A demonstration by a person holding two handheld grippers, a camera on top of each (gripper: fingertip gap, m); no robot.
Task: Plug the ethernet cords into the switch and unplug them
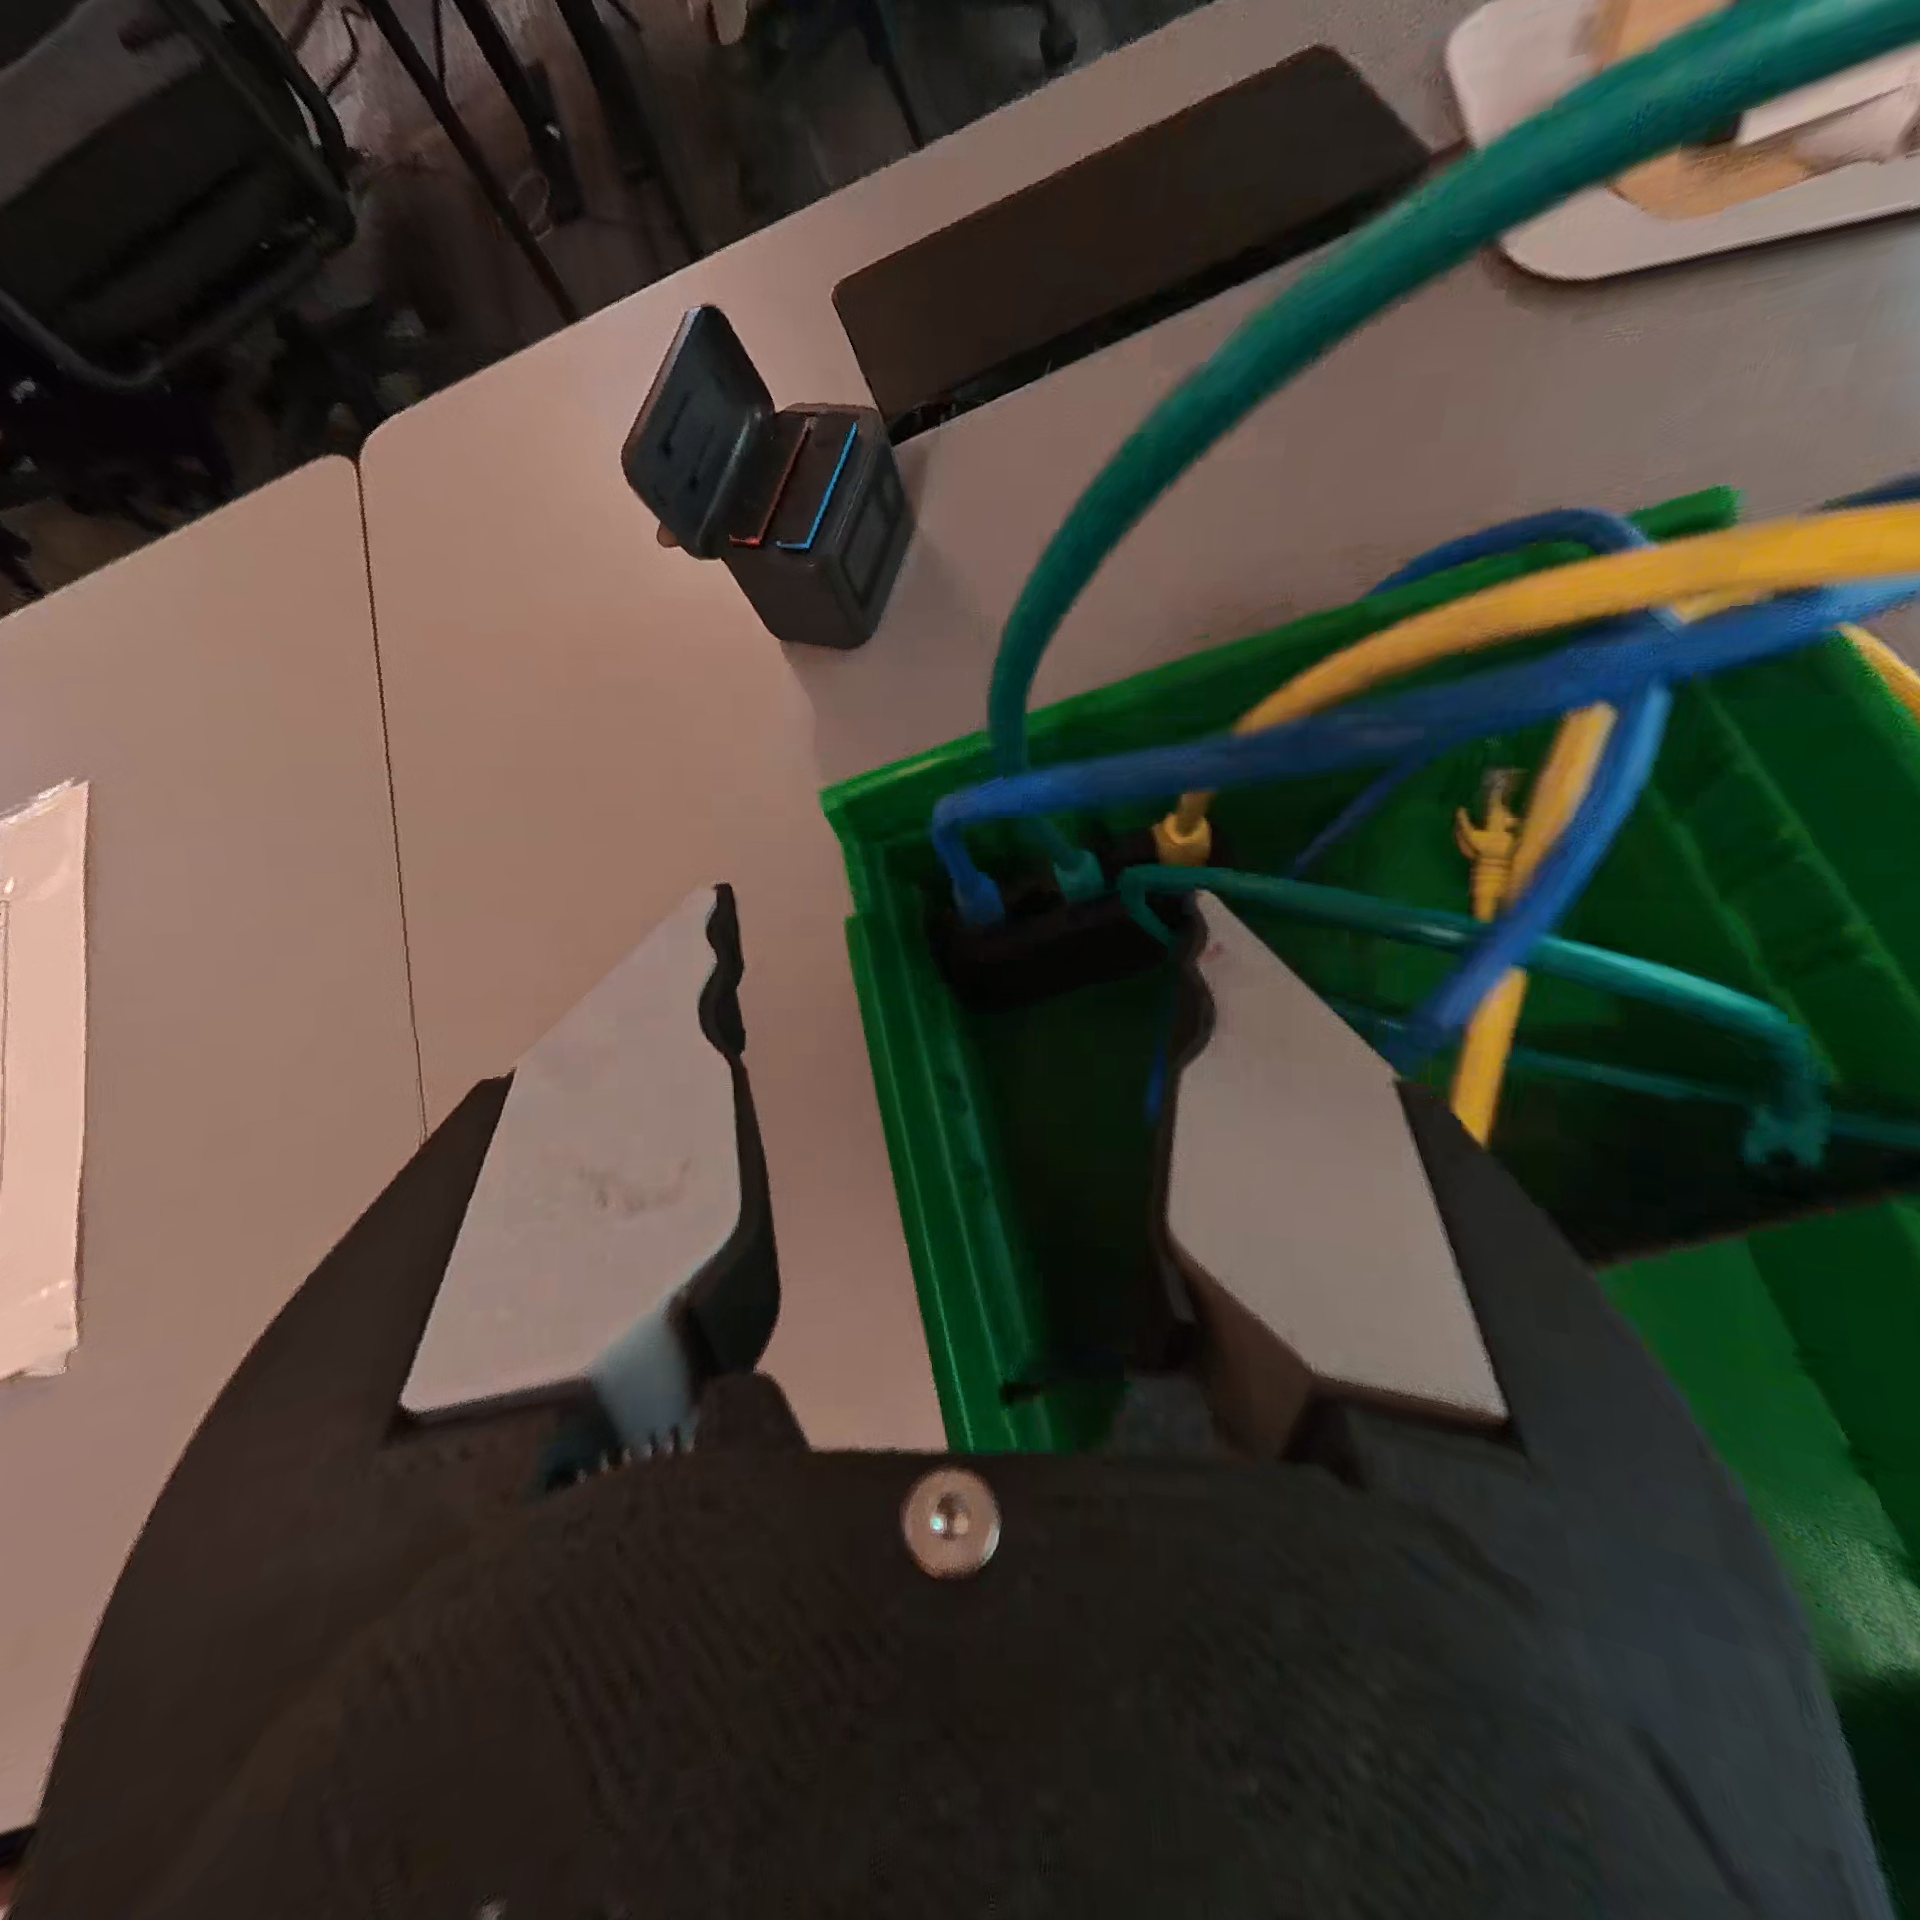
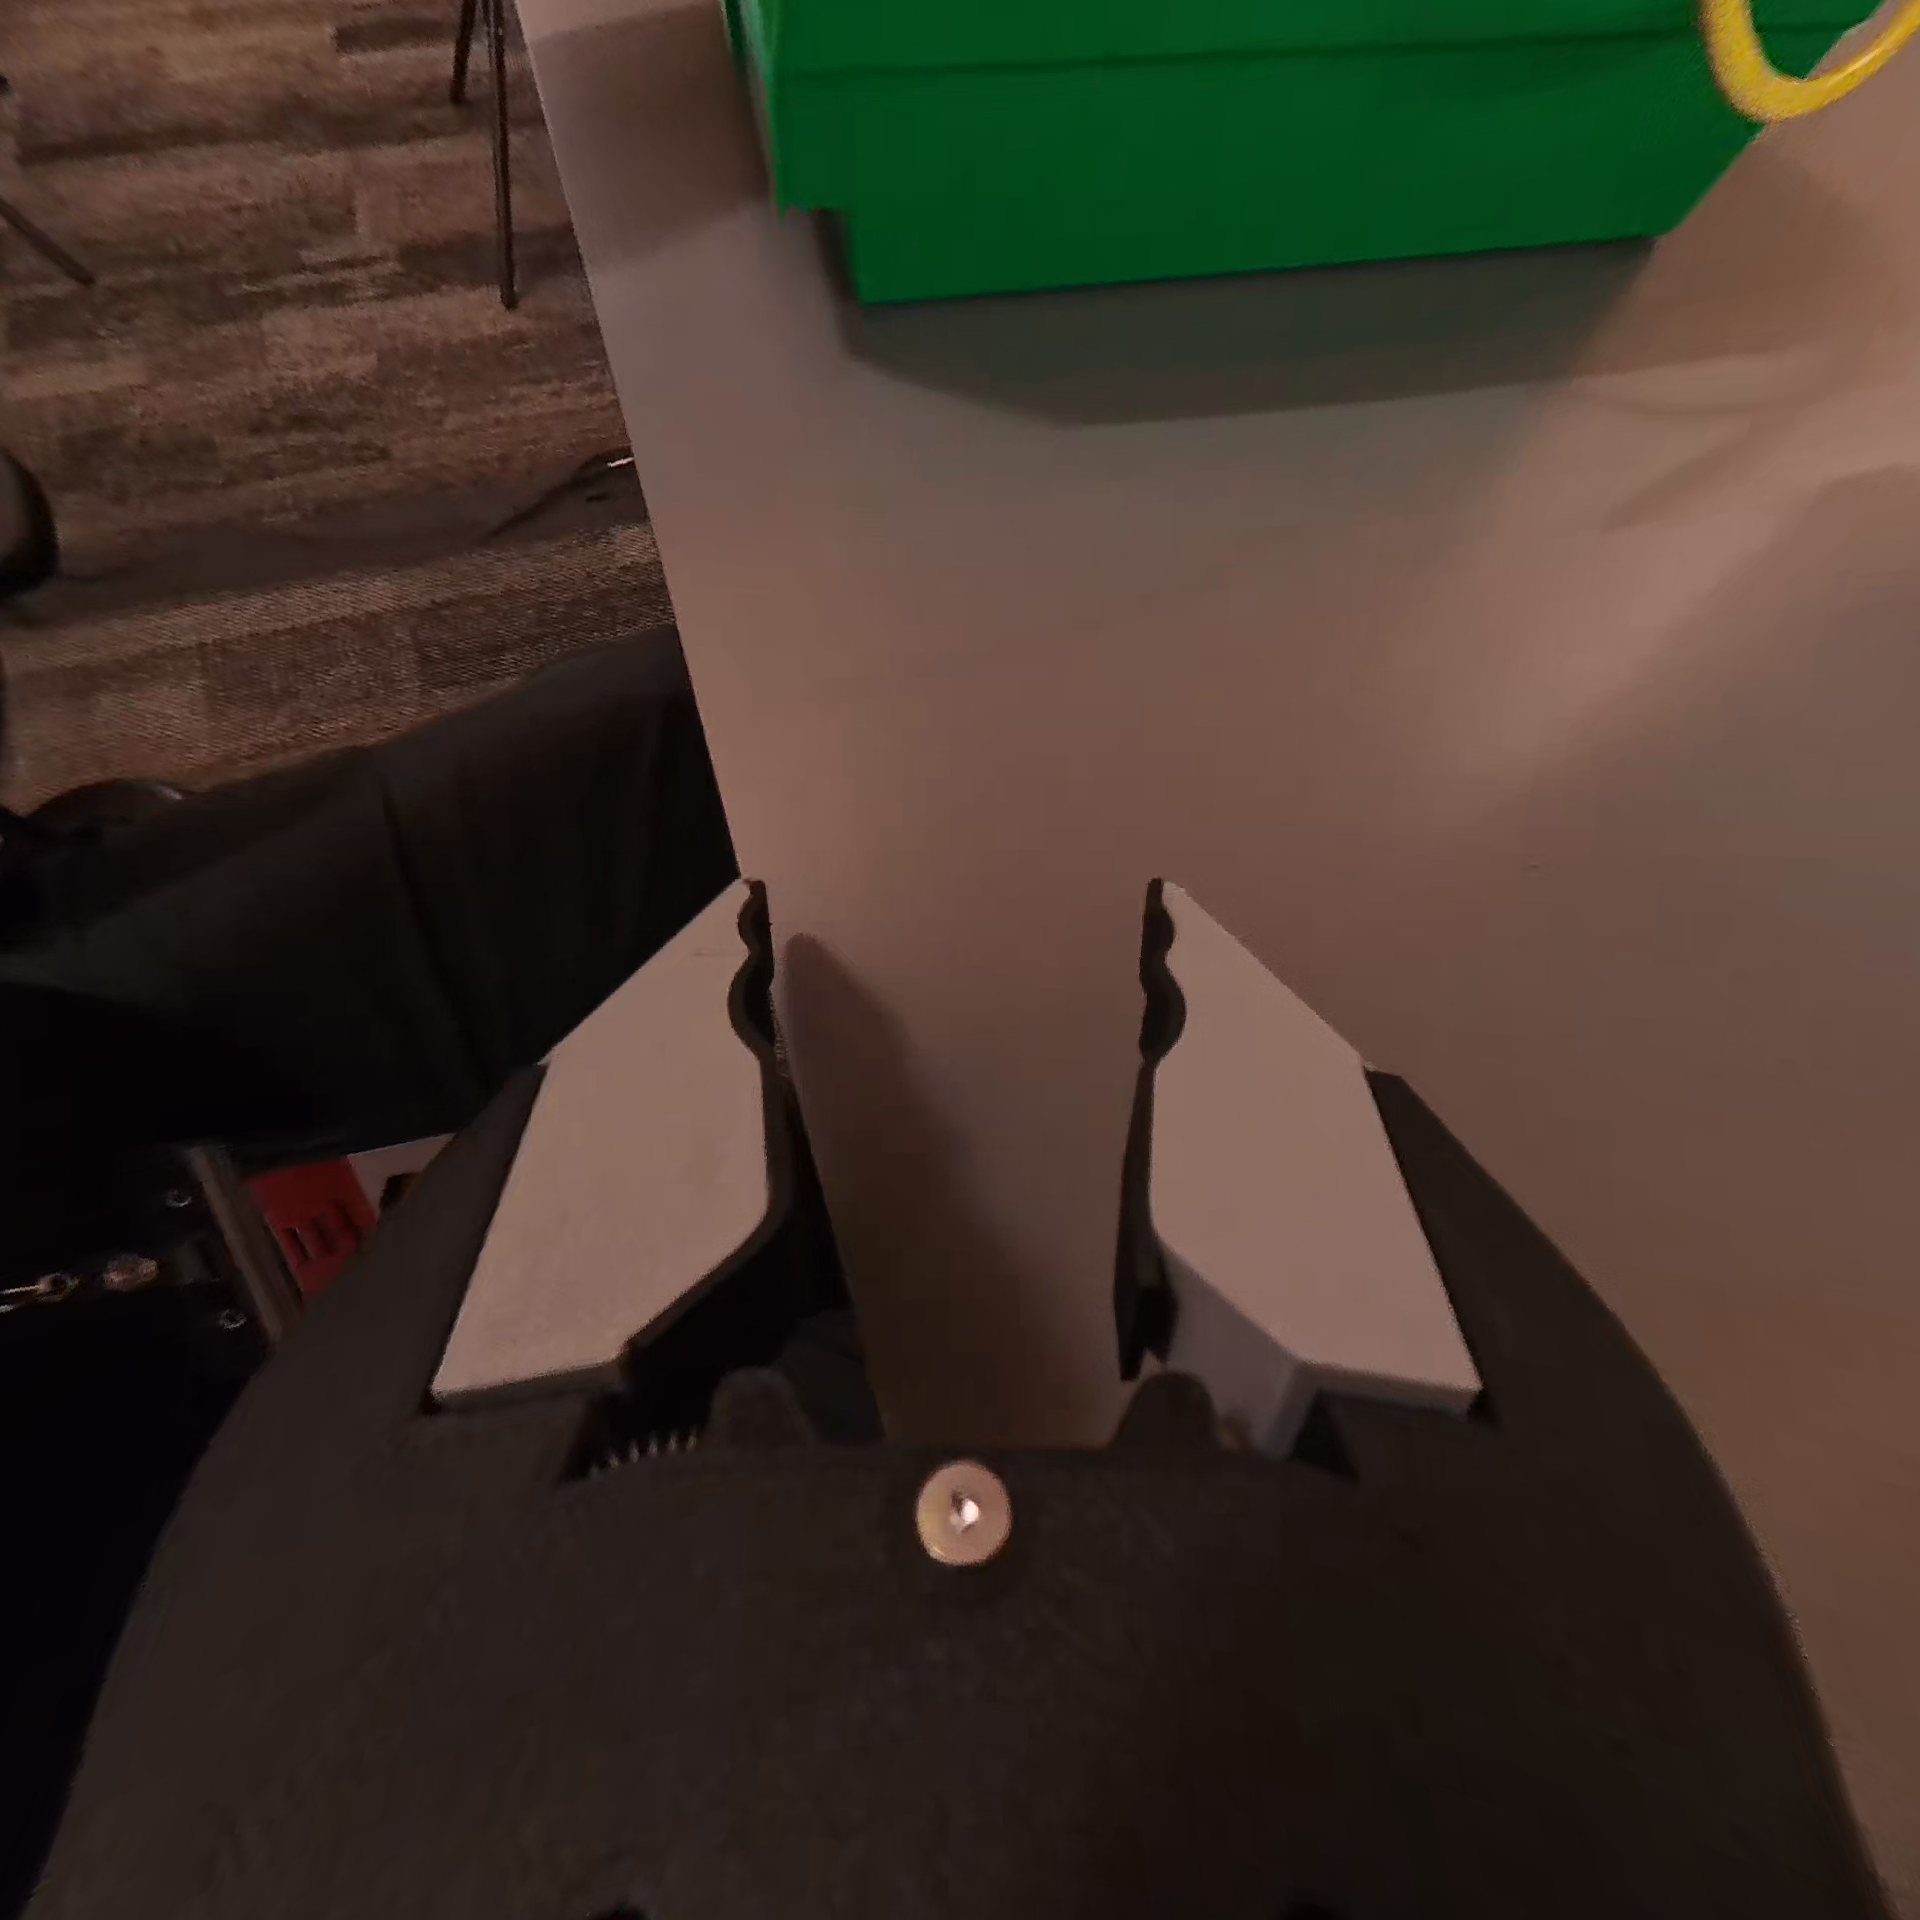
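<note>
Green plastic bin [image 1: 935, 1091] sits on the pale table [image 1: 582, 727], with the black switch [image 1: 1049, 951] in its near corner; a blue cord [image 1: 1299, 748], a teal cord [image 1: 1195, 416] and a yellow cord [image 1: 1507, 592] run to it. Left gripper [image 1: 961, 935] hangs spread over the bin's edge, holding nothing. Right gripper [image 2: 956, 925] is spread too, empty above bare table, well short of the bin [image 2: 1247, 156]
</note>
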